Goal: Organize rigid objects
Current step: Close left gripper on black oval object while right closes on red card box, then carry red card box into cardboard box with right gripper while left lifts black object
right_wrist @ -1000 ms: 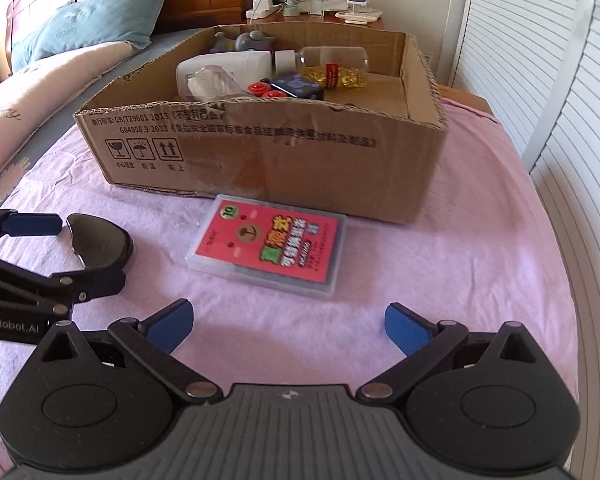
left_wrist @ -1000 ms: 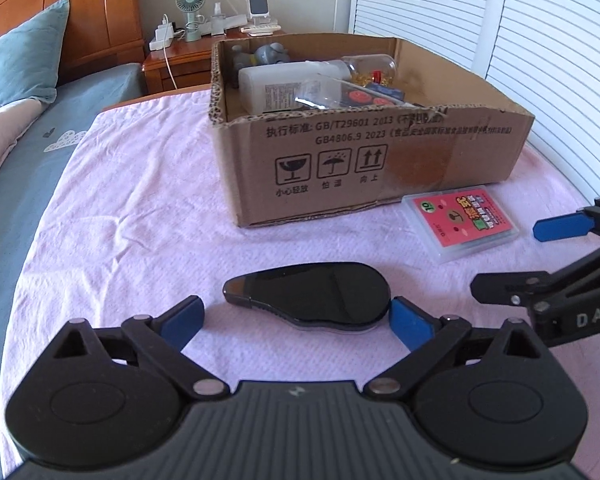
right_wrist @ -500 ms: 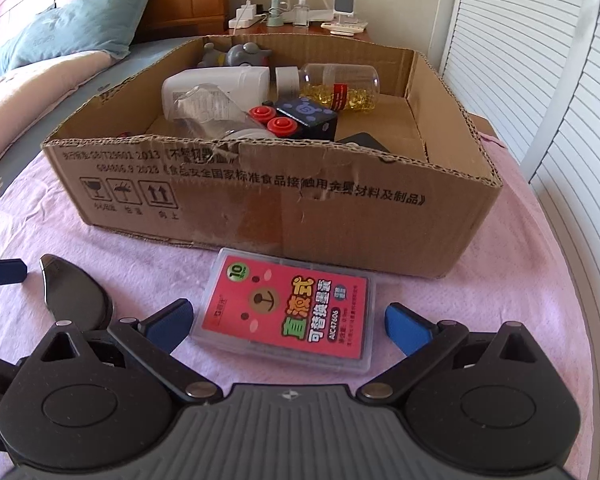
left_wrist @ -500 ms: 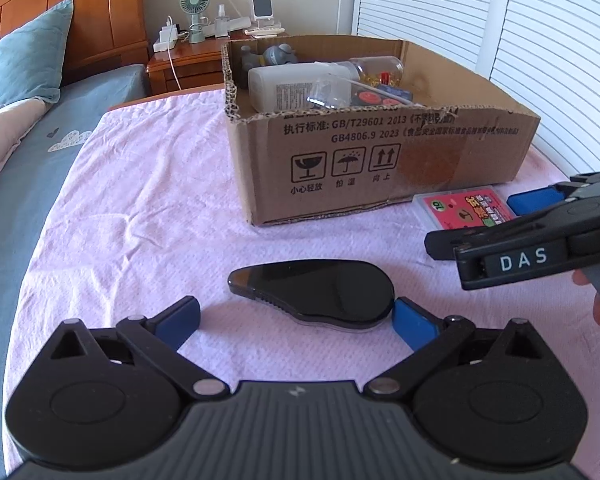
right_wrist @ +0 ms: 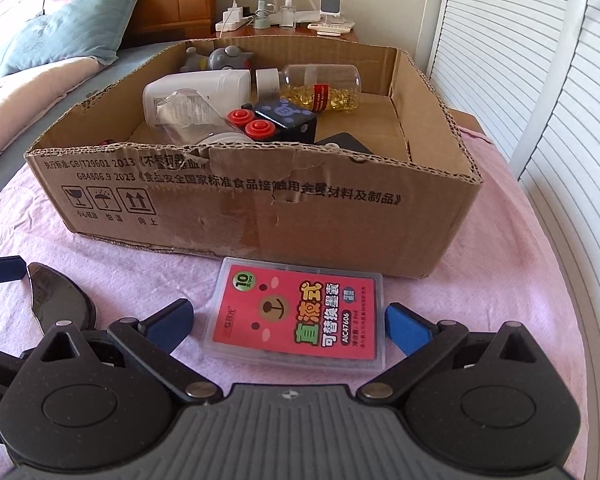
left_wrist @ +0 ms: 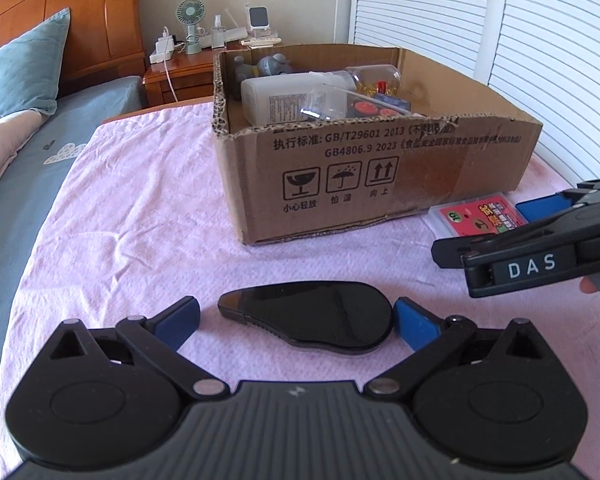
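Two loose items on a pink cloth over the desk (left_wrist: 132, 216), a half-filled cardboard box (left_wrist: 380, 184) behind them.

At left: a glossy black teardrop-shaped case (left_wrist: 312, 316), flat on the cloth, squarely between the wide-open jaws of the left gripper (left_wrist: 296, 320). Nothing gripped; right blue pad just beside the case's rounded end, left pad short of its narrow tip. Long axis crosswise to the gripper, running pad to pad, tapered end pointing left, broad end right.

At right: a clear plastic box of ink refills with a red bear label (right_wrist: 300, 316), flat, near the foot of the carton's front wall. Right gripper (right_wrist: 288, 322) likewise spread wide and empty, one pad on each side of the refill box, both apparently just clear of it. Long axis running away from the gripper toward the carton, slightly skewed, label print turned sideways.

Each gripper nearest its own item. Likely next: a straight close on each, across the refill box's short side but along the black case's full length, then a lift over the carton wall to join the bottles and toys inside.
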### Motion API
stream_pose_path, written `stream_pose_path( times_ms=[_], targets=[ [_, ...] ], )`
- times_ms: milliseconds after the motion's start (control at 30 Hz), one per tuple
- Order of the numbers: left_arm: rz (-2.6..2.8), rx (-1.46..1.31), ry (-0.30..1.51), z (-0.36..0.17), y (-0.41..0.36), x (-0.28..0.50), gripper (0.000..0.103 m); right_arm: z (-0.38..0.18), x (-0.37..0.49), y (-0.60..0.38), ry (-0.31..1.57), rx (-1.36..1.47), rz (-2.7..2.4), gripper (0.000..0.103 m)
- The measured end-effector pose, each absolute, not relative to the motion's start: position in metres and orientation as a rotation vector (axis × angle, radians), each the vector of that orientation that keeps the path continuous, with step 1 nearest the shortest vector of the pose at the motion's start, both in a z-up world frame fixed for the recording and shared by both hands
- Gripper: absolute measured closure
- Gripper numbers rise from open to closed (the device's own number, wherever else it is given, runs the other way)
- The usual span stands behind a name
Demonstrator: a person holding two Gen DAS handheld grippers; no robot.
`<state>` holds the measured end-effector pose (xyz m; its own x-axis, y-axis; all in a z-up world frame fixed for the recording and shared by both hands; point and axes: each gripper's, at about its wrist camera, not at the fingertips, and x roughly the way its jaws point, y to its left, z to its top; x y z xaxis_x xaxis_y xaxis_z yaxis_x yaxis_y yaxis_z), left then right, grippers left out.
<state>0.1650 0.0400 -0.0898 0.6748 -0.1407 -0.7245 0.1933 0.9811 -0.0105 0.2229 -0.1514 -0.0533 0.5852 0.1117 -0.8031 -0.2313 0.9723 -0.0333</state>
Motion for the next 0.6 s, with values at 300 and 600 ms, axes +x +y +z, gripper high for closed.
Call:
stream_pose_path(
  times_ms=[300, 600],
  targets=[
    [-0.27, 0.102, 0.811, -0.0869, 0.0373, 0.1691, 0.012, -0.0505, 0.2237, -0.1529, 0.914, -0.143, 0.198, 0.008],
    [-0.311, 0.148, 0.844, -0.0801, 0.0357, 0.1692, 0.014, -0.0461, 0.2188, -0.1573, 0.943, -0.165, 0.245, 0.009]
  ],
)
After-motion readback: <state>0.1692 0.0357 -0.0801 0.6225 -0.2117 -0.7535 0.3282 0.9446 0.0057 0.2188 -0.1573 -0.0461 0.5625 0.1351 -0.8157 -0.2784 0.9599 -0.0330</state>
